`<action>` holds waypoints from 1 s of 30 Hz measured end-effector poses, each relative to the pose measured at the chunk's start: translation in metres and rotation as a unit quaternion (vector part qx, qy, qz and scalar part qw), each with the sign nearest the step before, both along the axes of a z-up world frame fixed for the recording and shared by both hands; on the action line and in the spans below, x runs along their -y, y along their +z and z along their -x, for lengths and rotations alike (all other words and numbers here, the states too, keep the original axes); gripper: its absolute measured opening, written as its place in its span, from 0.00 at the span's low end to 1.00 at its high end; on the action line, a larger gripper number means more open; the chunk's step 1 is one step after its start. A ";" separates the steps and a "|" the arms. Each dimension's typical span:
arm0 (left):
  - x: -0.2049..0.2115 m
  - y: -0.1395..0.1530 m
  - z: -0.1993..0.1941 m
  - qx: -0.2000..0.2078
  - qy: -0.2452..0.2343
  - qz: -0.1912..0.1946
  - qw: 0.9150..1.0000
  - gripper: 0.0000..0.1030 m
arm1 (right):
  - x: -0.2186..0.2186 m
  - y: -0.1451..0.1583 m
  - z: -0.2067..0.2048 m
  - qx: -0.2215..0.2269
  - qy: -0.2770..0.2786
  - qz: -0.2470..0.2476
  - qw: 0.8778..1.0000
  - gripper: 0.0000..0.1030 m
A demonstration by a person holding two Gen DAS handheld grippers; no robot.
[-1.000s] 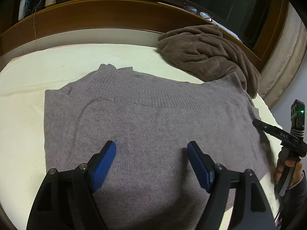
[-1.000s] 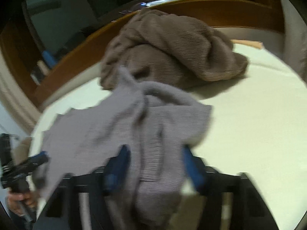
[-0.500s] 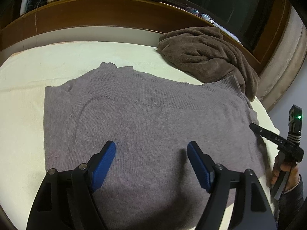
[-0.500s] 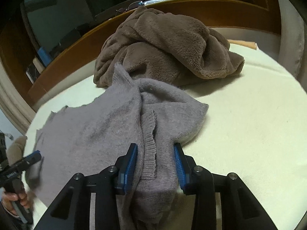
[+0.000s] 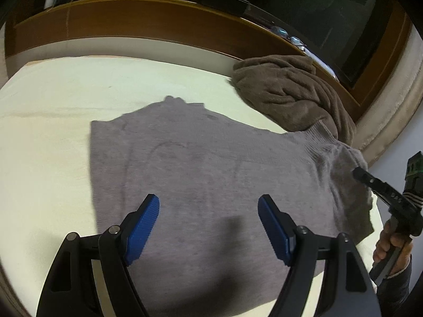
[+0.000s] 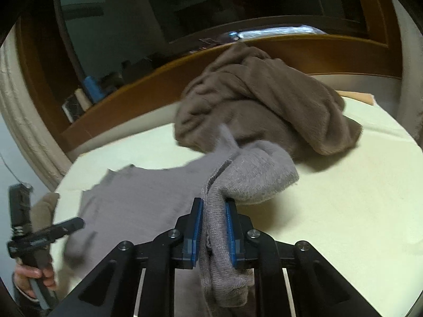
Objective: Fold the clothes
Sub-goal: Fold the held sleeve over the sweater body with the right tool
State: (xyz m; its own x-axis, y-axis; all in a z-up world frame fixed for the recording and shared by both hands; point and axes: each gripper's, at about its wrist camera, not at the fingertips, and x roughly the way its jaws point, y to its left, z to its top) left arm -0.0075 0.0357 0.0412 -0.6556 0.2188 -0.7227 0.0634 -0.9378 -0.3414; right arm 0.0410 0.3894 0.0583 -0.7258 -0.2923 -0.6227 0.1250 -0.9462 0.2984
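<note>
- Since a second ago, the right gripper (image 6: 214,231) has narrowed onto a bunched edge of the grey sweater (image 5: 211,174) and is closing on it, the fold lifted.
- Left gripper (image 5: 208,227) hovers wide above the sweater, empty.
- Sweater lies flat on the cream bed (image 5: 53,137), touching the brown blanket (image 6: 264,105).

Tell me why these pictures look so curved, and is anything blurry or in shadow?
Both views come through fisheye lenses, so the wooden ledge bows and the corners go black. Left wrist view: the grey sweater is soft with motion blur, and a dark shadow falls between the open left gripper's fingers. Right wrist view: the brown blanket is smeared, while the right gripper, closing on the sweater, looks sharp.
</note>
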 end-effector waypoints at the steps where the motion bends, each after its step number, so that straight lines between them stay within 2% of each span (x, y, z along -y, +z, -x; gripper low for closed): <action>1: 0.003 0.000 -0.002 0.000 0.002 -0.004 1.000 0.78 | 0.005 0.002 0.001 -0.002 0.003 0.004 1.000 0.17; 8: 0.021 0.002 -0.018 -0.007 0.011 -0.020 1.000 0.78 | 0.043 0.022 0.003 -0.013 0.031 0.022 0.999 0.17; 13: 0.032 -0.001 -0.022 -0.007 0.017 -0.047 0.999 0.78 | 0.080 0.030 0.007 -0.020 0.065 0.022 0.997 0.17; 21: 0.044 -0.012 -0.027 0.000 0.026 -0.062 0.998 0.78 | 0.145 0.005 0.018 0.017 0.143 0.010 0.989 0.16; 25: 0.049 -0.018 -0.026 0.007 0.030 -0.069 0.997 0.78 | 0.160 -0.006 0.011 0.013 0.165 -0.027 0.986 0.19; 27: 0.050 -0.020 -0.026 0.009 0.031 -0.072 0.997 0.78 | 0.155 -0.006 0.002 -0.007 0.156 -0.061 0.986 0.27; 28: 0.050 -0.020 -0.026 0.009 0.030 -0.073 0.997 0.78 | 0.149 -0.007 -0.003 -0.015 0.147 -0.072 0.986 0.47; 29: 0.050 -0.020 -0.027 0.008 0.029 -0.074 0.997 0.78 | 0.142 -0.007 -0.008 -0.024 0.136 -0.083 0.987 0.78; 30: 0.049 -0.020 -0.027 0.008 0.028 -0.074 0.997 0.78 | 0.134 -0.007 -0.013 -0.032 0.122 -0.092 0.988 0.85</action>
State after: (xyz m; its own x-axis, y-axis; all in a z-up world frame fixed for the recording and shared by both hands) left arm 0.0191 -0.0136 0.0214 -0.6583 0.2876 -0.6956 0.1208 -0.8718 -0.4748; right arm 0.0538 0.2552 0.0509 -0.6877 -0.3498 -0.6362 0.3691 -0.9230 0.1084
